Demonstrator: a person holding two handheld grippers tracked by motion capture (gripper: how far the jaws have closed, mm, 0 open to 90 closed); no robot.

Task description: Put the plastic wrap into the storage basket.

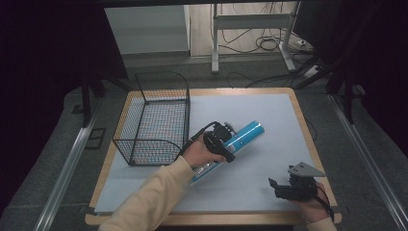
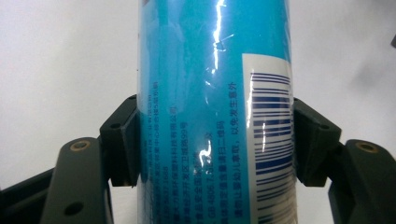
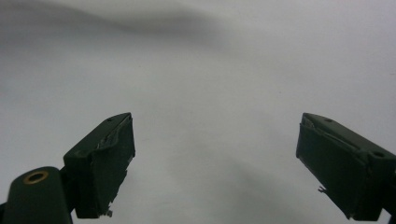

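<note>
Near the middle of the table (image 1: 269, 103), just right of the wire basket (image 1: 155, 118), we have the blue can (image 1: 244, 134) lying on its side, slanted from the near-left up toward the far-right. Our left gripper (image 1: 226, 144) is clamped across its body; in the left gripper view the jaws press flat against both sides of the can (image 2: 205, 116), beside the barcode label (image 2: 271, 140). So the grasp looks made, and we judge that as the part already done.

What we judge is left: lifting the can and carrying it to the basket, which seems the likely goal. The can appears to rest on the pale mat (image 1: 284, 110), not yet raised, though we cannot tell for sure.

The basket stands along the left edge, reaching toward the far-left corner, and has nothing in it; we see the mat through its mesh.

Our right gripper (image 1: 279, 188) waits at the near-right corner, jaws spread wide over bare mat (image 3: 210, 93), holding nothing.
</note>
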